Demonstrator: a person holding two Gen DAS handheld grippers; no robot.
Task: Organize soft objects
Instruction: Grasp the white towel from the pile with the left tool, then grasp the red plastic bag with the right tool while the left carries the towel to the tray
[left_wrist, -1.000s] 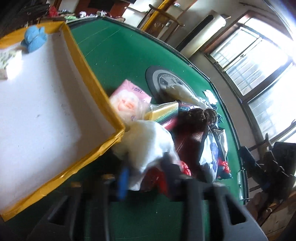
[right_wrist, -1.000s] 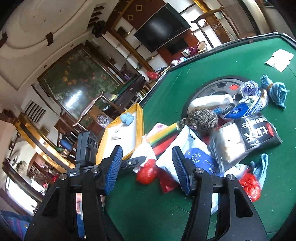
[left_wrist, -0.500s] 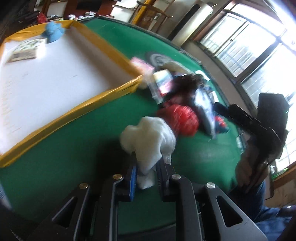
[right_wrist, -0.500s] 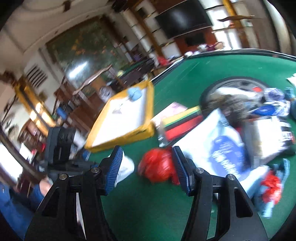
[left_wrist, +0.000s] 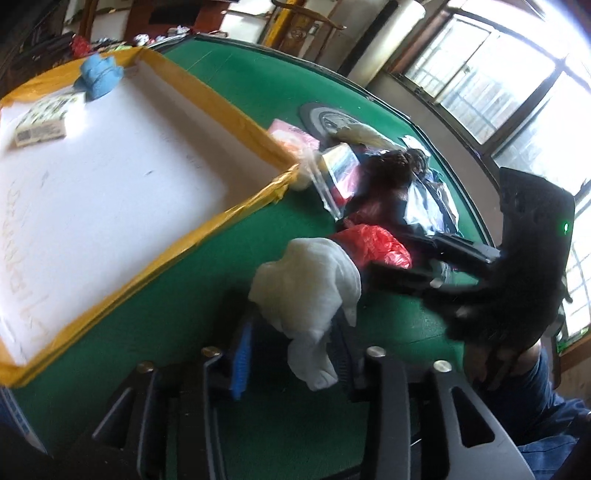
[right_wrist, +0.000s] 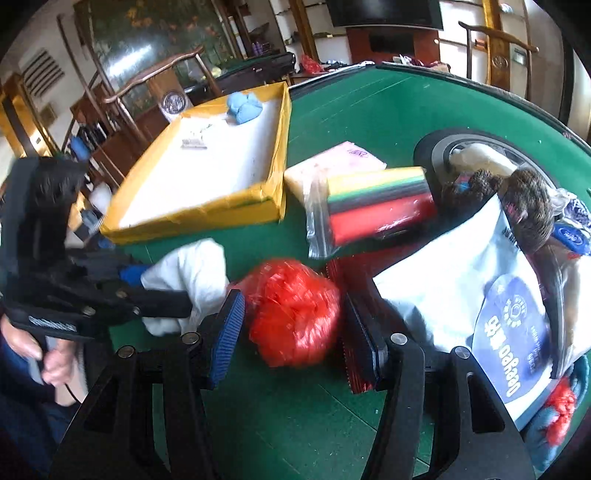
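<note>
Left jaws opening around crumpled white cloth (left_wrist: 306, 288); right jaws apart astride crinkly red bundle (right_wrist: 293, 314).

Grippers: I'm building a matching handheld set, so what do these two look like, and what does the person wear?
The left gripper and right gripper are both black plastic, with cut-out finger arms, silver screw heads and ribbed blue pads. A green light glows on the right gripper's black housing, seen from the left wrist. The person wears dark blue denim-like clothing.
</note>
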